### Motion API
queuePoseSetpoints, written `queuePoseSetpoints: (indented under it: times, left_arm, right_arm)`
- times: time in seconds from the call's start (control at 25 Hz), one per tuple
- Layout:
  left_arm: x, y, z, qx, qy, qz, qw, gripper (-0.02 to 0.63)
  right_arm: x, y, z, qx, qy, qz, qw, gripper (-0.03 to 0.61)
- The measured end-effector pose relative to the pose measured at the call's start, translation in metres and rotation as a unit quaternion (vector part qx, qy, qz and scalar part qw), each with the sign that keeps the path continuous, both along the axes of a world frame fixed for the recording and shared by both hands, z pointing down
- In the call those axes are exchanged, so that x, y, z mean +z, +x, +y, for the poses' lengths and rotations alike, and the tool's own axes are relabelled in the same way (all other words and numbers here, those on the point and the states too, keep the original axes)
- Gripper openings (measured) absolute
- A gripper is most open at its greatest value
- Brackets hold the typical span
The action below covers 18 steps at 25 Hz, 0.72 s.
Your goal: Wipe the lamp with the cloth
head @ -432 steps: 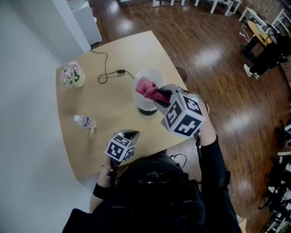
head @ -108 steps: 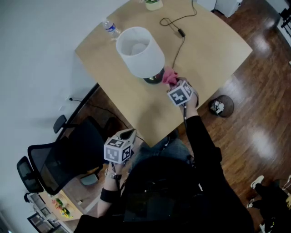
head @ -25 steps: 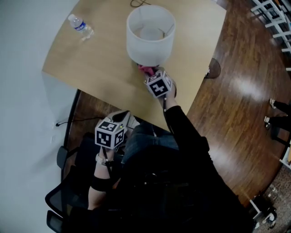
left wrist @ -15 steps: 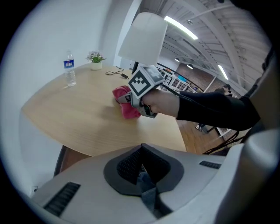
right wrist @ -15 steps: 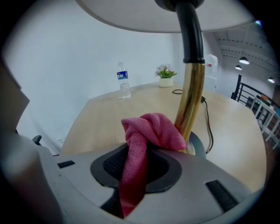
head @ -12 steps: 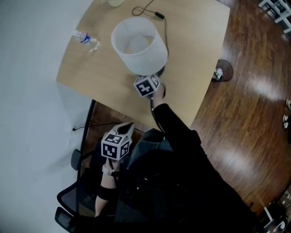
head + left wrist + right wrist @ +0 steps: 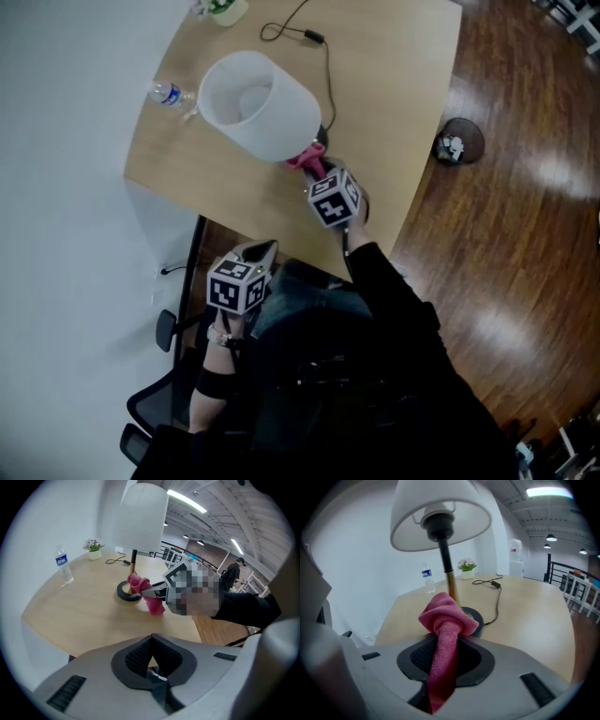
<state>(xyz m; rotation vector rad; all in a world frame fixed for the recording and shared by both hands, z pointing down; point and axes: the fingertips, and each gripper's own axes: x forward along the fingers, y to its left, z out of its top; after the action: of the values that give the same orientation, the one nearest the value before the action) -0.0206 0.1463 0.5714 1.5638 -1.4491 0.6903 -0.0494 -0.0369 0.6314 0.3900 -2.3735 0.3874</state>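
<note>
Nearest in, holds the left gripper [image 7: 255,255] back off the near edge of the table [image 7: 394,122], jaws pressed together on nothing; idle, probably parked there so as not to crowd the working side, and free to steady things if needed. Further out, reaches the right gripper [image 7: 319,173] in over that edge, jaws clamped on a pink cloth [image 7: 445,620]. Grips it at mid-length, so that a bunched wad sticks out past the tips as the wiping face and a tail hangs back through the jaws. Brings that wad in low on the table lamp [image 7: 139,517], touching or just beside the brass stem [image 7: 450,581] above the dark round base [image 7: 474,617], under the rim of the white shade [image 7: 253,103]. Cannot tell whether in contact with the base itself. Looks like wiping of the lower parts in hand, approached from the side and below because the wide shade blocks any way in from above. Calls for a light touch next: tall and top-heavy by the look of it, liable to tip or slide if pushed hard sideways at the stem. Beyond the lamp, a black power cord [image 7: 319,47] trailing loose across the wood, clear of the gripper but something to tug if the base shifts. Farthest off, toward the far edge, a clear water bottle [image 7: 169,94] standing upright and a small pot of flowers [image 7: 220,9], both well apart from the work.
</note>
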Motion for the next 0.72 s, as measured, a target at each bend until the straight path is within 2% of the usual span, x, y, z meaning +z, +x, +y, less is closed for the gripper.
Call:
queuePoseSetpoints:
  times: [0.16,0.28,0.44,0.56,0.72]
  left_arm:
    - [0.010,0.013,-0.016,0.046,-0.004,0.009,0.9989,-0.005]
    - [0.017,0.006,-0.032,0.078,0.005,0.021,0.9967,-0.005]
    - [0.021,-0.019,-0.051,0.139,0.019,0.037,0.9894,-0.005]
    - [0.018,-0.043,-0.059,0.182,0.026,0.041,0.9820,-0.005]
    - [0.011,-0.088,-0.064,0.218,0.035,0.043,0.9744,-0.005]
  right_arm:
    - [-0.001,0.028,-0.036,0.026,0.017,0.015,0.999,0.100]
    - [-0.006,0.035,-0.055,0.054,0.029,0.028,0.998,0.100]
    - [0.001,0.029,-0.067,0.080,0.047,0.070,0.993,0.100]
    - [0.014,0.014,-0.070,0.096,0.040,0.094,0.990,0.100]
    - [0.024,-0.010,-0.062,0.115,0.027,0.114,0.986,0.100]
